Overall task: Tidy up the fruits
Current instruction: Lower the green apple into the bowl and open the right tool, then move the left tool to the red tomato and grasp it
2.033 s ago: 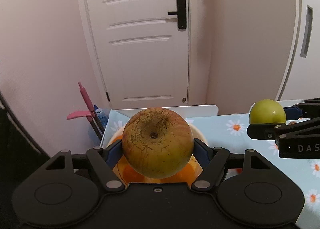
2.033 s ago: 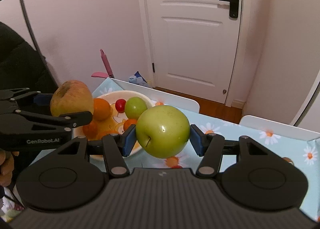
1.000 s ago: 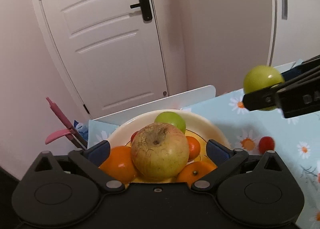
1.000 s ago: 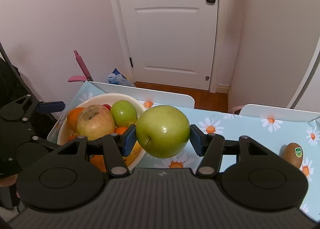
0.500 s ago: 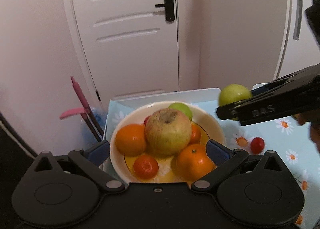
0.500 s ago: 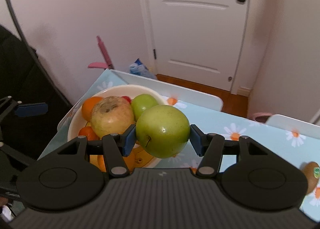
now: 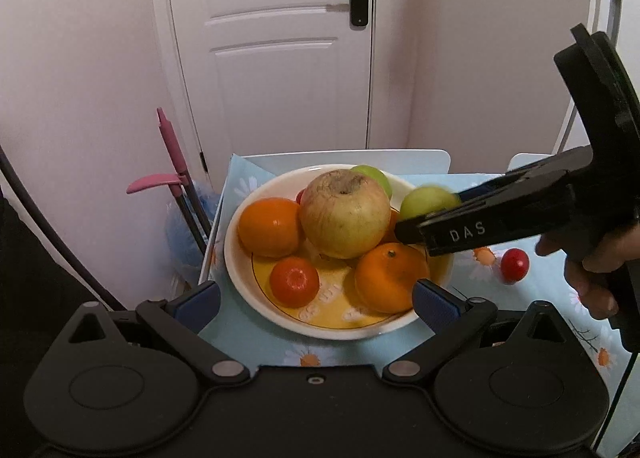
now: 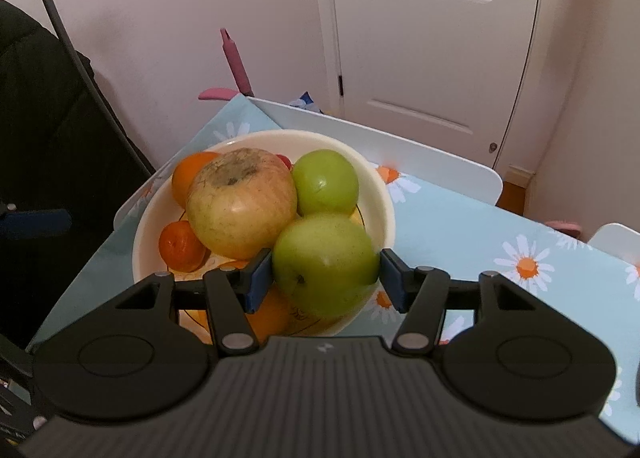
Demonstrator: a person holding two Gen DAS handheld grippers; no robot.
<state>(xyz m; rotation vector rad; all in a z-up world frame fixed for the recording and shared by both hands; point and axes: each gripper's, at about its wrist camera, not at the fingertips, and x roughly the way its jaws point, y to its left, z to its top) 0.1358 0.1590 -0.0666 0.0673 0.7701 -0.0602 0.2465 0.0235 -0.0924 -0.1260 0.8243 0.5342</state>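
Note:
A cream bowl on the table's left end holds a big russet apple, a green apple, several oranges and a bit of a red fruit. My left gripper is open and empty just in front of the bowl. My right gripper is shut on a second green apple and holds it over the bowl's right side.
The table has a light blue daisy cloth. A cherry tomato lies right of the bowl. White chair backs stand behind the table, a pink broom handle at its left, a white door beyond.
My left gripper let the russet apple go into the bowl and drew back, open. My right gripper carried the green apple left and down over the bowl.

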